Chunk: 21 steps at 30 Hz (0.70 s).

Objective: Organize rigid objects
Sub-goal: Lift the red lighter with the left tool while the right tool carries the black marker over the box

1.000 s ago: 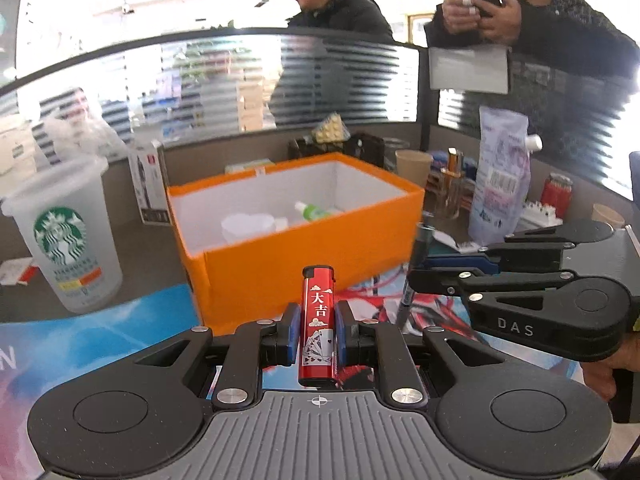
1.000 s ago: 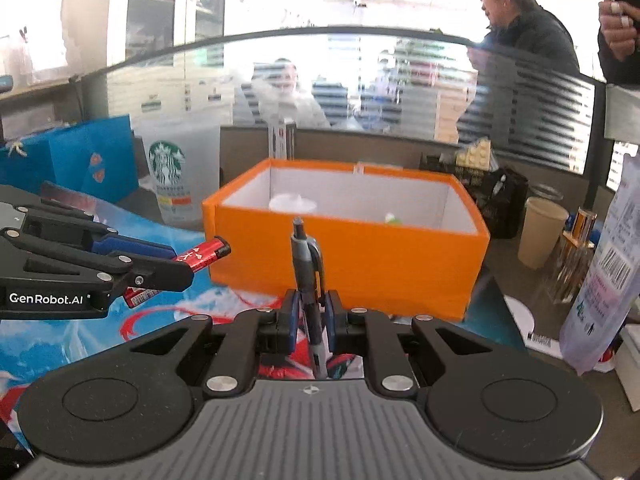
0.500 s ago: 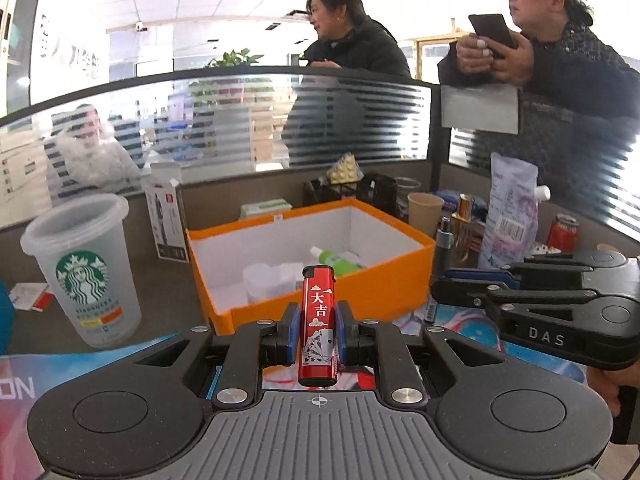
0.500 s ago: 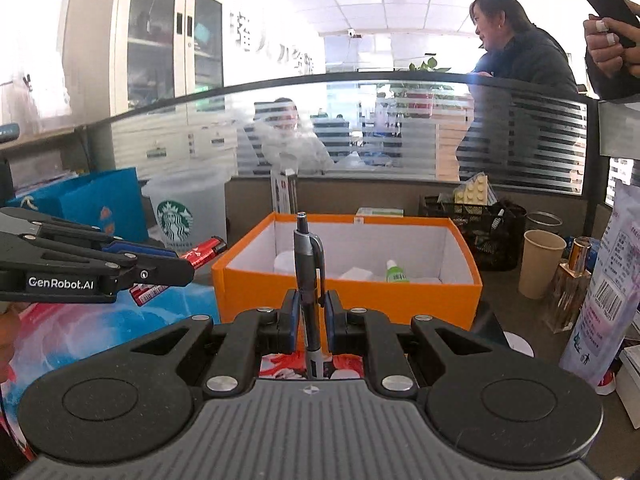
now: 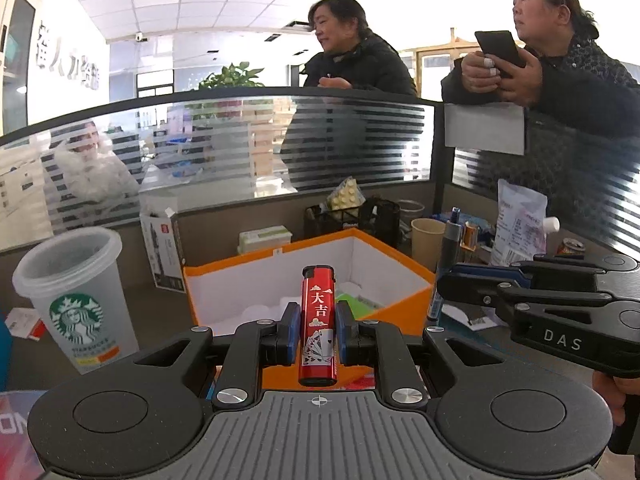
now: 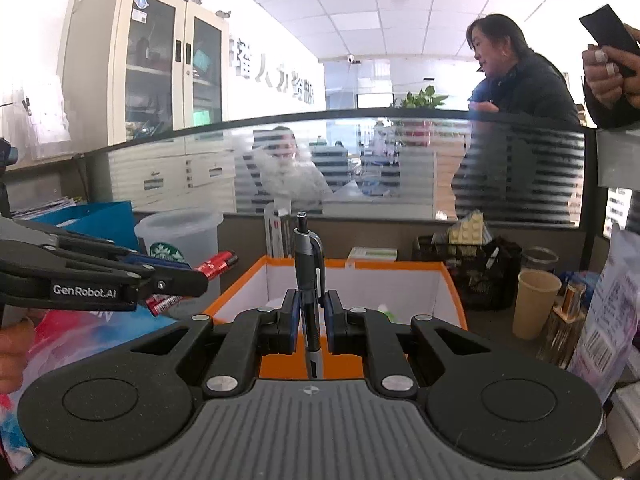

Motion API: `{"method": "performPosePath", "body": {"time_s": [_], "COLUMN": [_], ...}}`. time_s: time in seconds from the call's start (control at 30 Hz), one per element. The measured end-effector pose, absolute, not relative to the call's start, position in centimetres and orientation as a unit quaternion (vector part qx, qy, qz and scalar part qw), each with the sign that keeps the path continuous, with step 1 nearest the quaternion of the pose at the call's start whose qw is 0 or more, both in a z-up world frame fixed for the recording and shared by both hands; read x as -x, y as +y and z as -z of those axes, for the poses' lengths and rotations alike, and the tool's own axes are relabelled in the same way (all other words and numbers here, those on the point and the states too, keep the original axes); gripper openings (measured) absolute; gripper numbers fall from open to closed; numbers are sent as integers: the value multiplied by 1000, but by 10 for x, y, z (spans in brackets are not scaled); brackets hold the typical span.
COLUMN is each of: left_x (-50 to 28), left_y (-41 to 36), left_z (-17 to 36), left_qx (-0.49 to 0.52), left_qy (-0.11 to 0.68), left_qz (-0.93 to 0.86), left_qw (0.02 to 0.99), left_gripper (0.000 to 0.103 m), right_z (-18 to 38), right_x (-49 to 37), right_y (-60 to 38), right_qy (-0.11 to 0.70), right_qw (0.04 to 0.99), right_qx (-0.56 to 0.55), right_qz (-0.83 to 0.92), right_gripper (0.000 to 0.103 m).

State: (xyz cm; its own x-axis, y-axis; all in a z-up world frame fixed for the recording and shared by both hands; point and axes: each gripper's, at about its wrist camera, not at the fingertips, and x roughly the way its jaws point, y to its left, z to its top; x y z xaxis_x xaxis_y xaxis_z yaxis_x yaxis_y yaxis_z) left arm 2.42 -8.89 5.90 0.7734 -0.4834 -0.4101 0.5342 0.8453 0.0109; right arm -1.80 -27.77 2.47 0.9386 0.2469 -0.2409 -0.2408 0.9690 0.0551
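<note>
My left gripper [image 5: 317, 334] is shut on a red lighter [image 5: 318, 320] held upright, in front of and above the open orange box [image 5: 224, 272]. My right gripper [image 6: 310, 318] is shut on a grey click pen [image 6: 309, 280], also upright, in front of the same orange box [image 6: 454, 292]. In the left wrist view the right gripper [image 5: 444, 284] shows at the right with the pen [image 5: 445, 264]. In the right wrist view the left gripper [image 6: 192, 280] shows at the left with the lighter [image 6: 214, 266]. Small white and green items lie inside the box.
A Starbucks cup [image 5: 74, 296] stands left of the box. A paper cup [image 6: 536, 304], a black mesh organiser [image 6: 476, 268], a pouch [image 5: 520, 228] and small bottles crowd the right. A glass partition [image 5: 240, 152] runs behind, with two people beyond it.
Both grippers have risen and tilted up with their objects still held. The box now sits lower in both views and more of the ceiling shows.
</note>
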Motion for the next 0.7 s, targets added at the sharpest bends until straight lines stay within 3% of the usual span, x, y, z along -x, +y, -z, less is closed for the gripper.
{"method": "performPosePath", "body": {"time_s": [0.7], "left_x": [-99], "left_y": [-112], "left_z": [-68], "left_qx": [-46], "left_qy": [208], "left_qz": [261], "left_qw": [941], "left_gripper": [16], "right_z": [-51], "right_x": [-47], "right_y": [-286], "right_qy": [106], "right_qw": [987], "right_qx": [-4], "right_qz": [-118], "right_gripper": [12]}}
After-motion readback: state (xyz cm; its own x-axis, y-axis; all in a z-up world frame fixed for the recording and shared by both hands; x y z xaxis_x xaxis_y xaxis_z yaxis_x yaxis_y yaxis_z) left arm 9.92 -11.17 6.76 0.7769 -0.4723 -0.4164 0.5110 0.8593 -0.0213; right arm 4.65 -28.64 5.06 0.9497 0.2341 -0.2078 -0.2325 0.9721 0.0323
